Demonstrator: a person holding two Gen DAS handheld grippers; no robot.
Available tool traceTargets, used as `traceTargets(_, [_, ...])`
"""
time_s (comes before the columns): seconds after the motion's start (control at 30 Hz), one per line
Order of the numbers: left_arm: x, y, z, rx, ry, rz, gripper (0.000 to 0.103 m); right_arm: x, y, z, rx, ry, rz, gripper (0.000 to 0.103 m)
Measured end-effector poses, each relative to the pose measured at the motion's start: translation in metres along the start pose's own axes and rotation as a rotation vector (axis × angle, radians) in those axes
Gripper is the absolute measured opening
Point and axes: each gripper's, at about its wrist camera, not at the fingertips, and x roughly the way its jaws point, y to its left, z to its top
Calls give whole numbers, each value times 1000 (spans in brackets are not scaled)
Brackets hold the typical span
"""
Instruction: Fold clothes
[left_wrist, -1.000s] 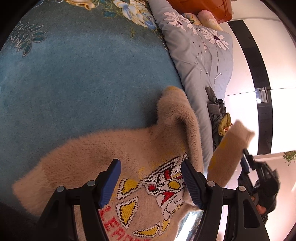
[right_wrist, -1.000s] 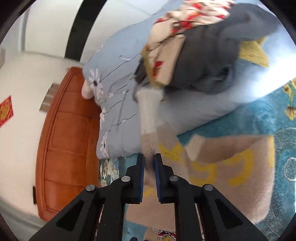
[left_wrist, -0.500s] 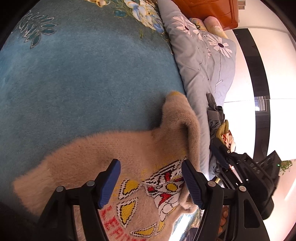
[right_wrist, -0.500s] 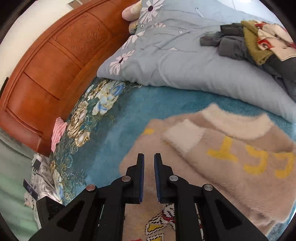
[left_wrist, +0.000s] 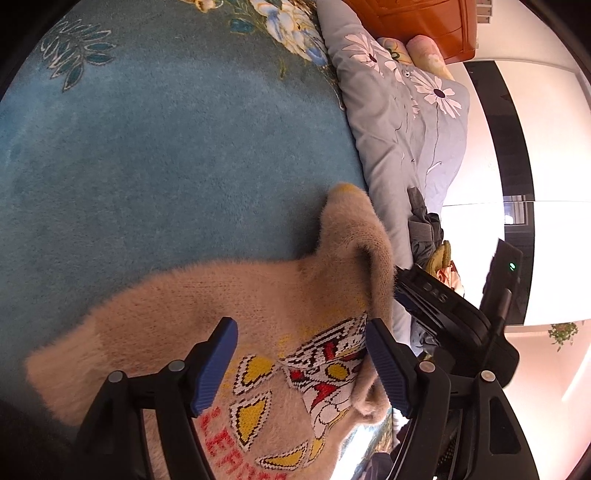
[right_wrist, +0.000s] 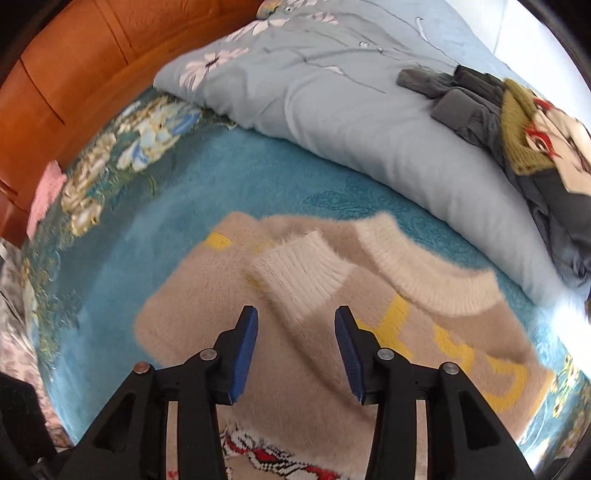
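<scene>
Sweater (right_wrist: 332, 332), beige and fuzzy, lies flat on blue blanket (left_wrist: 166, 166), directly beyond both pairs of fingers. Right gripper (right_wrist: 295, 345) points steeply down at it; jaws are opening, blue pads apart, nothing pinched. Folded-over sleeve with cream ribbed cuff (right_wrist: 303, 273) rests on sweater body just past the fingertips, in line with the gap but clear of both pads. Cream collar (right_wrist: 424, 273) sits beyond the right-hand finger, yellow lettering below it.

Left gripper (left_wrist: 299, 365) hovers over the printed front of the sweater; jaws are opening, already spread wide, pads not pressing on any fabric. Red/yellow/black-and-white graphic (left_wrist: 325, 365) shows between the fingers. A raised hump of sweater stands beyond the right-hand finger. The right gripper's black body appears just outside that same finger in the left view.

Grey floral duvet (right_wrist: 351, 92) lies farther out, past the sweater, with pile of dark clothes (right_wrist: 517, 122) on it. Wooden headboard (right_wrist: 74, 55) beyond, far left of right fingers.
</scene>
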Motion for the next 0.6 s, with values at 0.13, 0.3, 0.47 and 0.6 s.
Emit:
traceTargets(0.13, [4,1,1,-8,14,-9,76,17,5,9,-13,37,-73,45])
traceTargets(0.3, [4,3,2,-19,21,-23,76,25,-3,11,12,63,-138,45])
traceTargets(0.47, [2,5,3,-37,22,-41,76,17,-34,6,169,56,-98,23])
traceTargets(0.6, [1,4,3,-38,24,-50,76,0,-84,-7,476,0,137,13])
